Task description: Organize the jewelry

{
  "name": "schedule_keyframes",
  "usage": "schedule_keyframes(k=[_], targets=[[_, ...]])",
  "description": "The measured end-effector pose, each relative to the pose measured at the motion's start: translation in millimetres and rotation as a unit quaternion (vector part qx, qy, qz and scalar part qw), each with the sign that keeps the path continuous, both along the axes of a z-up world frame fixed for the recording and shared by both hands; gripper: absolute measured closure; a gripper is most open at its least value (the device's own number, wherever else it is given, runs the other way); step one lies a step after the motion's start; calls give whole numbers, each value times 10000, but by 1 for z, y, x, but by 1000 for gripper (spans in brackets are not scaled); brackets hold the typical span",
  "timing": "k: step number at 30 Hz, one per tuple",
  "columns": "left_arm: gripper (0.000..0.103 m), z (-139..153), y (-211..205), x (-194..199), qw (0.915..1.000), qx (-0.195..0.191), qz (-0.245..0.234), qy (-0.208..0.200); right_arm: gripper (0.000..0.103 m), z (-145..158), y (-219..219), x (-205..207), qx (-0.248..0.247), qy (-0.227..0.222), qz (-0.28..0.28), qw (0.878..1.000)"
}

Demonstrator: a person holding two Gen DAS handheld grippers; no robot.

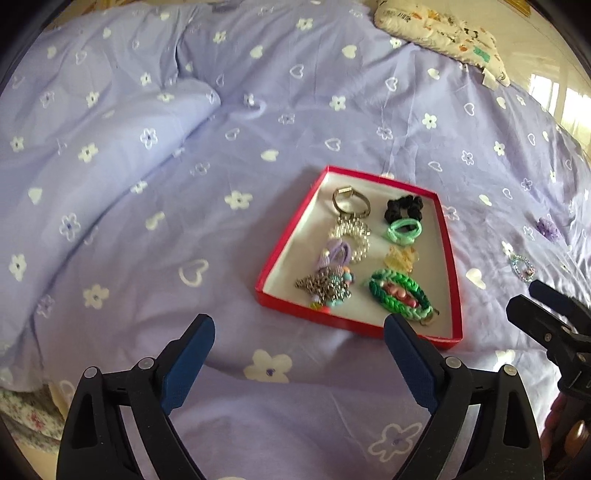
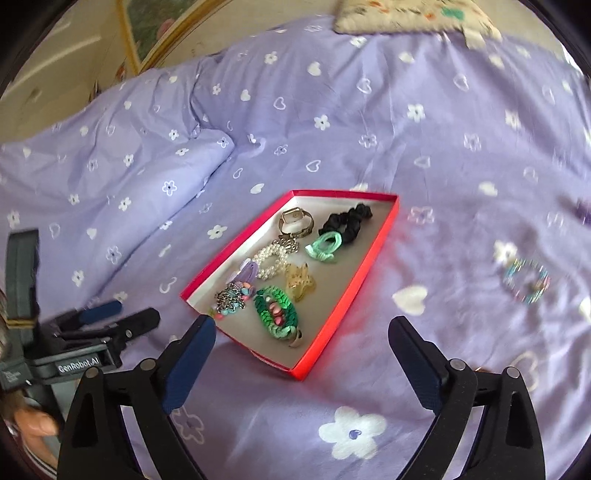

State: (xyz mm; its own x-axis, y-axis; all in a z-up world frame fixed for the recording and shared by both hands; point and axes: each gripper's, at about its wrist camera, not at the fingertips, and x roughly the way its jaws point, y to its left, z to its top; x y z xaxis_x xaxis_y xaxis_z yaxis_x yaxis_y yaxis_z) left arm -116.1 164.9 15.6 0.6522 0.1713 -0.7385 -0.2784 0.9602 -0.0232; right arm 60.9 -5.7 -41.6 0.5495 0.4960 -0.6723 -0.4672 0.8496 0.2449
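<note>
A shallow red box [image 1: 454,258] [image 2: 354,280] lies on the bed. It holds a watch [image 1: 350,201] [image 2: 295,221], a black scrunchie [image 1: 404,206] [image 2: 349,218], a mint hair tie [image 1: 404,230] [image 2: 323,247], a pearl bracelet [image 1: 351,236], a yellow clip [image 2: 300,284] and a green braided bracelet [image 1: 400,291] [image 2: 275,312]. A beaded bracelet [image 1: 521,266] [image 2: 526,282] and a purple flower piece [image 1: 548,229] lie loose on the cover, right of the box. My left gripper [image 1: 299,336] is open and empty before the box. My right gripper [image 2: 301,338] is open and empty over the box's near corner.
The purple bedcover [image 1: 184,184] with white flowers and hearts is rumpled into a fold at the left. A patterned pillow [image 1: 443,33] lies at the far right. In the right wrist view a hand [image 2: 35,424] holds the left gripper at the lower left.
</note>
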Motion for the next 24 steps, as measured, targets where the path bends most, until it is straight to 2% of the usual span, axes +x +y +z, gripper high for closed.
schedule_keyframes(k=[3, 8, 15, 18, 24], targets=[[1, 10, -3, -6, 9998, 194, 30, -89, 7, 14, 6, -2, -166, -139, 132, 9997], [1, 7, -7, -8, 9990, 414, 97, -132, 0, 31, 12, -4, -425, -421, 113, 9981], [1, -17, -6, -1, 9995, 283, 152, 53, 0, -6, 10, 1, -330, -10, -61, 9994], [1, -19, -3, 1, 9998, 135, 100, 77, 0, -20, 12, 0, -331, 113, -71, 9994], [1, -18, -3, -1, 9998, 169, 125, 56, 0, -25, 14, -5, -341, 156, -68, 9993]])
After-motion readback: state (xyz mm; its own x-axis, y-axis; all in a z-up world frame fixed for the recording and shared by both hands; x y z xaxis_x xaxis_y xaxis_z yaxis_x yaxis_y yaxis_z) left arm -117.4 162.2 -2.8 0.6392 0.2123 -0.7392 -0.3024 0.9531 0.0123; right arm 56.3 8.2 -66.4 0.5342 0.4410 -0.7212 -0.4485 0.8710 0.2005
